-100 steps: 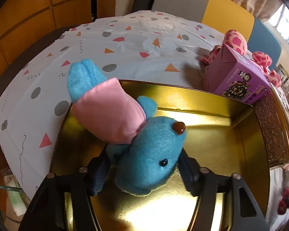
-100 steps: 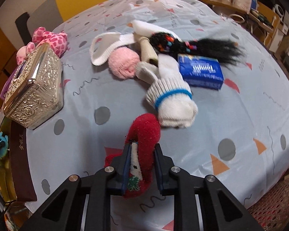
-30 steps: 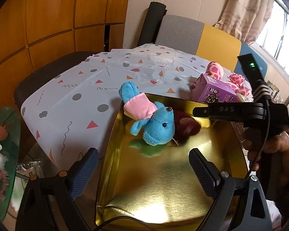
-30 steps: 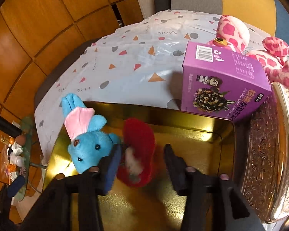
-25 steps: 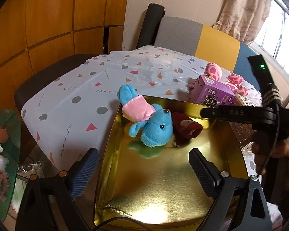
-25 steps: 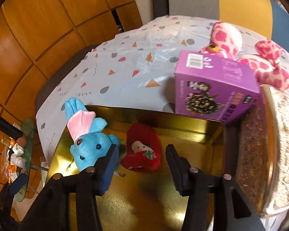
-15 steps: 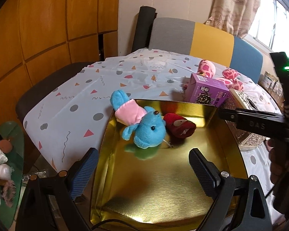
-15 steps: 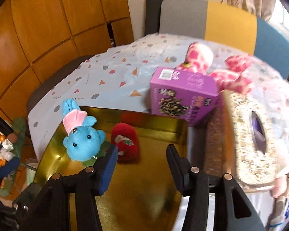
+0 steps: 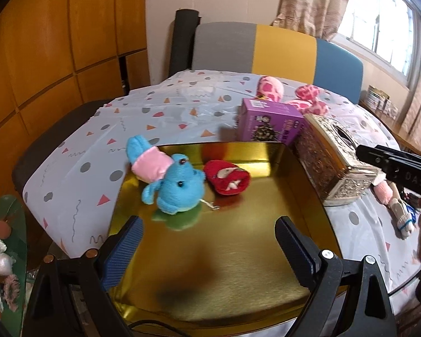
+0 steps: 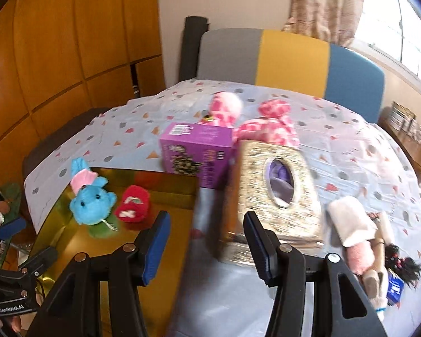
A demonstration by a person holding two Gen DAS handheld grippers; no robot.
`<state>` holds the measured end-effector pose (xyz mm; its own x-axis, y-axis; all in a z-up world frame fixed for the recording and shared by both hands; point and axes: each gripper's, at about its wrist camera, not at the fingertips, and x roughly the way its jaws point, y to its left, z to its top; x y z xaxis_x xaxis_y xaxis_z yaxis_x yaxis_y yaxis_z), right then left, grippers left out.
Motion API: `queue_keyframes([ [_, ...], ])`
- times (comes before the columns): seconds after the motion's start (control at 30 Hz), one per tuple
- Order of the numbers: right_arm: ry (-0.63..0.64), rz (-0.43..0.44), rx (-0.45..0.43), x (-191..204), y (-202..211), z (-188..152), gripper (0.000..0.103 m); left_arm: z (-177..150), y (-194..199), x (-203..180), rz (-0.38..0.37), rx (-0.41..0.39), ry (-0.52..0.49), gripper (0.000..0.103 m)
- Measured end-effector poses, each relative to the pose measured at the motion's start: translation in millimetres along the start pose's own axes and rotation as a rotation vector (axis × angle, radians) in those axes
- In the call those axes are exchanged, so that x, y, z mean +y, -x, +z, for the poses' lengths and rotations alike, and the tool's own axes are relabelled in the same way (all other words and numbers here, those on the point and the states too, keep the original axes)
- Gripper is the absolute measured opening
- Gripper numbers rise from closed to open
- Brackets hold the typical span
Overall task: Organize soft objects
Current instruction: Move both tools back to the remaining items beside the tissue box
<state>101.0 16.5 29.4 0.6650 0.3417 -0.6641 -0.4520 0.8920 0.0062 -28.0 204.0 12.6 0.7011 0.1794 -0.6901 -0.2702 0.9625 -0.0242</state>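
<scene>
Both grippers have drawn back from the gold tray [image 9: 300, 174] since a second ago, and the red sock-like pouch [image 9: 227, 177] now lies released on its shiny floor beside the blue plush toy [image 9: 176, 186]. That toy is fuzzy and rounded, with a pink cloth piece around its body and its legs draped over the tray's far left rim; its head touches the pouch, which is fleecy with a small white figure on it. The left gripper [image 9: 209, 248] hovers above the tray's near end, its ribbed blue-padded fingers spread wide with nothing between them. The right gripper [image 10: 207, 243] is likewise spread and empty, over the patterned tablecloth [image 10: 350, 146] in front of an ornate embossed metal tissue box [image 10: 278, 191] with an oval opening. A purple cardboard box [image 9: 269, 125] stands just beyond the tray's far rim, and a pink spotted plush [image 10: 255, 120] lies behind it. To the right of the tissue box, in the blurred right view, lies a heap of white socks [image 10: 350, 224], a pink fluffy piece, a dark-haired doll [image 10: 401, 264] and a small blue packet [image 10: 395, 287]. A grey, yellow and blue chair back [image 9: 278, 47] stands at the far side of the table.
</scene>
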Motion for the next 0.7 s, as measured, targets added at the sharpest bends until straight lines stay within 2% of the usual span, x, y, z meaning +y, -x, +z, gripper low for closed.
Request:
queue_keyframes([
  [0.3,-0.118,-0.117,-0.028,-71.1,29.5,-18.3,0.055,0.4,-0.5,-40.0,-0.038,0.010,-0.097,0.095],
  [0.7,-0.241,-0.273,-0.028,-154.2,55.6,-46.3,0.055,-0.8,1.7,-105.1,-0.134,0.016,-0.228,0.095],
])
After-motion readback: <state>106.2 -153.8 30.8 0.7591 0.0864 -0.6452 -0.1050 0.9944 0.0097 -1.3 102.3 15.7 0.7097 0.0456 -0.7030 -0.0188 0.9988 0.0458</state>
